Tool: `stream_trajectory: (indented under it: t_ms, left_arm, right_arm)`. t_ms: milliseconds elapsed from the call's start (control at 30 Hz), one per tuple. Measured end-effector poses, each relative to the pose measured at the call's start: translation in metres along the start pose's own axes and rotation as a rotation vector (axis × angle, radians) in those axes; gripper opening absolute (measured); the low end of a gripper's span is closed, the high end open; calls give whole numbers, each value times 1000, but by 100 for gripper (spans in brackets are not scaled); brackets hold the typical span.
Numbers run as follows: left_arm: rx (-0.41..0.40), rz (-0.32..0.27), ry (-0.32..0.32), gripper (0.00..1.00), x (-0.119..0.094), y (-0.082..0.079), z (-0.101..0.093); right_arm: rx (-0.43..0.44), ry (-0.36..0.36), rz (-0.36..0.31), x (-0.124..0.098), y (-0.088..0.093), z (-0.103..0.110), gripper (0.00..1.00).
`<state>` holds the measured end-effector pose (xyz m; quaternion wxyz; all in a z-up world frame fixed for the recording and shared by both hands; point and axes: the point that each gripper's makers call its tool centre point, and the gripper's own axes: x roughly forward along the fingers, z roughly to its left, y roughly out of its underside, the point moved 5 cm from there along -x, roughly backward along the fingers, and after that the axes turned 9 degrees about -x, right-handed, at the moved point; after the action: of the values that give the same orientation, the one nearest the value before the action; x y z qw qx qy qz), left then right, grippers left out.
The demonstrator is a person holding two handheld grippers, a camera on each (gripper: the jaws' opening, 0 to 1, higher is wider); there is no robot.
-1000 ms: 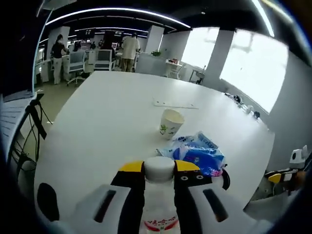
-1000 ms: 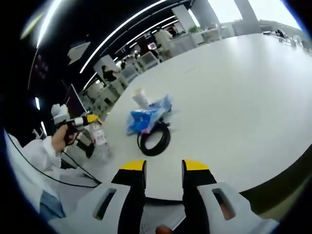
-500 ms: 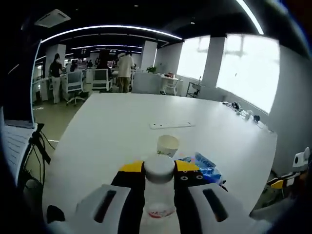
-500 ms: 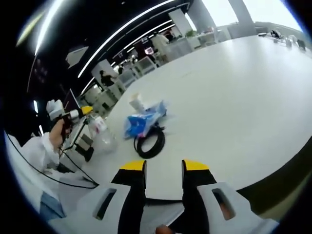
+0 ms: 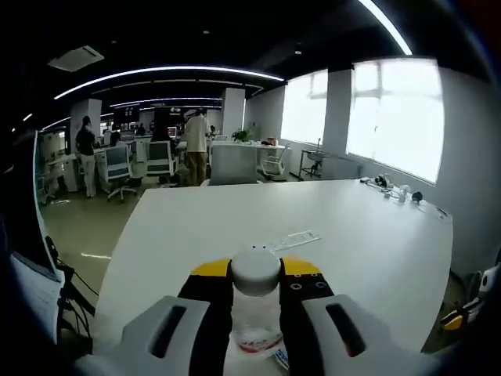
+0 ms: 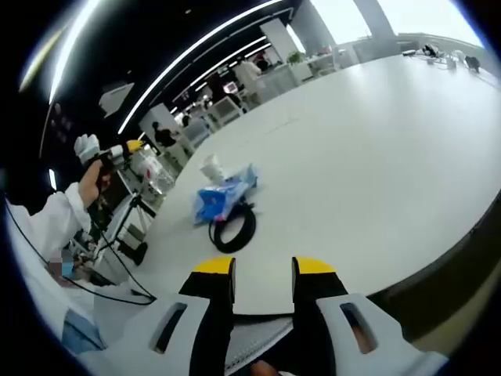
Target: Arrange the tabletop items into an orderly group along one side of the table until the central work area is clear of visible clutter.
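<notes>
Left gripper [image 5: 257, 276] stayed clamped on the water bottle [image 5: 256, 307] and had lifted it off the table [image 5: 376, 243] (cup and bag dropped below view). Right gripper [image 6: 262, 272] hung open, empty. Bottle placement remained.

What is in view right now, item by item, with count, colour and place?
Water bottle: one, clear with white cap and red label, clamped in the left gripper, lifted off the table.
Paper cup: one, white, on the table behind the blue bag.
Blue bag: one, blue plastic, crumpled, lying on the table near its edge.
Cable coil: one, black, beside the bag.
Flat strip: one, white, lying mid-table.
Table: one, white, large.
Small items: several, dark, far table edge; too small to identify.
Left gripper: black and yellow jaws, shut on the bottle.
Right gripper: black and yellow jaws apart, holding nothing, at the near table edge.
</notes>
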<state>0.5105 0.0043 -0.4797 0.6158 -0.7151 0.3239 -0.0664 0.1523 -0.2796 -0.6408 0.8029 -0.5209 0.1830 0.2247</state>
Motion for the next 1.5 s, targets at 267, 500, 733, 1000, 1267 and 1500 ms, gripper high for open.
stream_trajectory:
  t_ms: [267, 500, 733, 1000, 1267, 1500]
  left_arm:
    - [29, 0, 4, 19, 23, -15, 2]
    - [24, 29, 5, 20, 43, -8, 6]
    - [10, 55, -9, 20, 61, 9, 13]
    - [-33, 93, -25, 20, 82, 29, 25]
    - [-29, 109, -35, 20, 100, 39, 29]
    - [-33, 126, -45, 20, 110, 48, 32]
  right_arm:
    - [31, 28, -6, -4, 4, -5, 26]
    - [58, 38, -7, -4, 8, -5, 26]
    - [90, 62, -4, -9, 13, -9, 26]
    - [125, 72, -6, -7, 16, -8, 26]
    - [138, 66, -28, -6, 14, -5, 27]
    - [147, 79, -22, -5, 19, -5, 27]
